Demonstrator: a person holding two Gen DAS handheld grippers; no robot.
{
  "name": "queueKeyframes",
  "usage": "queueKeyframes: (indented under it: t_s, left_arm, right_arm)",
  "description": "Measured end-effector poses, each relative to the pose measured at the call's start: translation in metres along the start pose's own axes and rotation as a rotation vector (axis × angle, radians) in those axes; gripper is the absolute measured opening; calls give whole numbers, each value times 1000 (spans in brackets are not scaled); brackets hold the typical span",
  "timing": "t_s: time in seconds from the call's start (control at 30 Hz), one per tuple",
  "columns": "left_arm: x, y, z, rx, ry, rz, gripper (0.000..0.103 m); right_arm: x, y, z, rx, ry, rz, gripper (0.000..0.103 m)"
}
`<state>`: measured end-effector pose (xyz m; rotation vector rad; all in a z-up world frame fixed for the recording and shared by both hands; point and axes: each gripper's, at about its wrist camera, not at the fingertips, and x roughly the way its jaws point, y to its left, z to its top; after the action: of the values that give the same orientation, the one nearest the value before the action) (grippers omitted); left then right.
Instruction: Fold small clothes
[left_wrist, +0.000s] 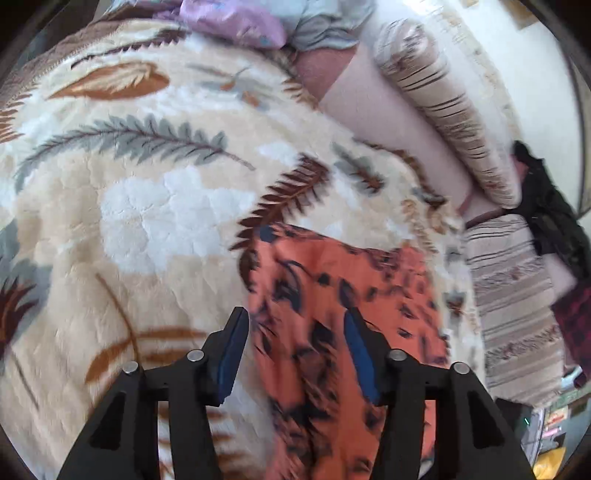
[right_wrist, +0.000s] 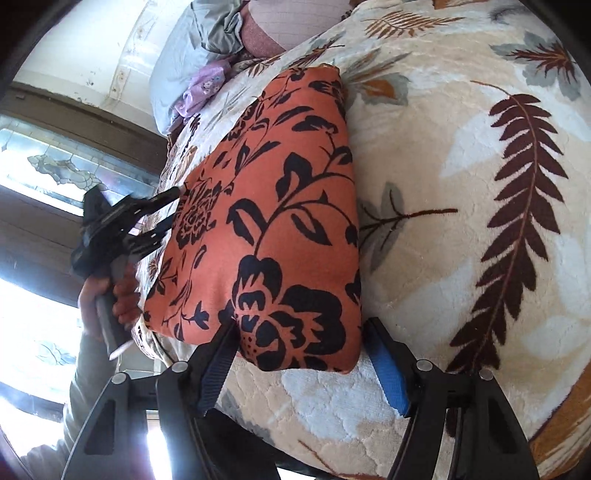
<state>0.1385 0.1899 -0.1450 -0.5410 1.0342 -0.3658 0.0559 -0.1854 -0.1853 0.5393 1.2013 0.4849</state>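
The orange cloth (right_wrist: 280, 221) with black flowers lies on the blanket (right_wrist: 461, 184) of the bed, near the bed's edge on the window side. It looks already folded into a thick, puffy pad with more than one layer. I think it is light, soft and floppy. It will bend and sag if it is lifted by one corner, and the smooth cloth may slip, so the layers could slide apart.

The best places to take hold look like the two near corners or the thick folded edge, pinching all the layers at once.

The right gripper (right_wrist: 303, 363) is open, and the near corner of the cloth sits between its fingers. The pads do not look pressed on it, so it is not held.

The left gripper (left_wrist: 295, 347) is open too. In the left wrist view the cloth runs under its fingers, blurred. In the right wrist view its tips are at the far side edge of the cloth; I cannot tell if they touch it. A hand (right_wrist: 110, 295) holds its handle.

Farther off, at the head of the bed, lie a purple cloth (right_wrist: 203, 88) and a pale blue pillow (right_wrist: 177, 59).
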Motion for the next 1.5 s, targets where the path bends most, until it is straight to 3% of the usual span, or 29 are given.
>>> queueKeyframes:
  t_s: [0.03,0.13,0.17,0.2,0.23,0.3,0.37,0.5,0.53,0.6,0.63,0.67,0.73,0.77,0.8,0.87,0.9,0.93,1.0,1.1,1.13,1.17,1.23,1.3,1.4,1.5]
  left_arm:
    - [-12,-2,-10,0,-7,-26,71]
    - [-34,-5,-50,-25,-40,-43,73]
    - [-34,-4,-61,-43,-15,-52,63]
    - [-29,-2,-74,-66,18,-61,44]
    - [-19,2,-87,-89,75,-32,11]
    - [-12,9,-107,-102,49,-26,12]
    - [-14,12,-110,-113,18,-35,13]
    - [-23,-3,-100,-72,35,14,17]
    - [-32,-7,-99,-67,26,20,24]
    - [-44,-18,-95,-45,-29,-2,50]
    - [-47,-22,-95,-26,-65,5,72]
    - [-47,-24,-97,-2,-82,31,77]
    - [-26,-23,-101,23,-9,117,76]
    - [-12,-20,-104,30,57,167,61]
    - [-1,-17,-109,39,90,203,59]
    - [-4,-22,-113,62,43,213,59]
    - [-4,-24,-112,61,47,221,59]
    - [-4,-25,-111,62,51,226,59]
    - [-4,-27,-110,65,55,231,59]
    - [-3,-25,-108,60,54,238,59]
    - [-1,-27,-108,63,55,243,59]
    - [1,-29,-108,66,56,247,59]
    - [5,-31,-108,71,57,255,60]
    - [8,-34,-107,76,54,263,60]
    - [10,-36,-107,78,51,266,61]
    - [10,-34,-108,89,49,264,61]
  right_arm:
    - [-4,3,0,-3,-14,0,73]
    - [-18,13,1,-13,-72,22,74]
    - [-22,14,3,-14,-85,30,75]
    - [-22,14,6,-11,-91,36,75]
    - [-21,13,8,1,-90,34,75]
    - [-12,9,13,30,-77,26,74]
    - [2,3,14,28,-28,-53,69]
    - [2,-4,11,65,-36,-25,66]
    - [-1,-4,11,75,-35,-13,67]
    - [-10,-4,11,90,-50,8,68]
    - [-15,-4,13,96,-62,23,69]
    - [-20,-3,14,103,-77,37,75]
    - [-29,-2,24,111,-121,74,81]
    - [-28,0,32,105,-132,84,81]
    - [-26,-1,36,102,-134,80,81]
    - [-9,-1,44,89,-65,52,81]
    - [9,-2,42,71,21,3,76]
    - [18,-1,38,35,55,-27,52]
    - [17,9,31,-57,40,-84,49]
    - [9,17,40,-56,36,-97,48]
    - [6,20,44,-68,33,-103,53]
    - [3,24,51,-75,22,-106,69]
    - [-7,24,65,-70,-28,-94,86]
    - [-5,28,91,-51,-69,-95,86]
    - [23,28,130,-18,-31,-66,86]
    - [54,29,160,-30,-21,-149,83]
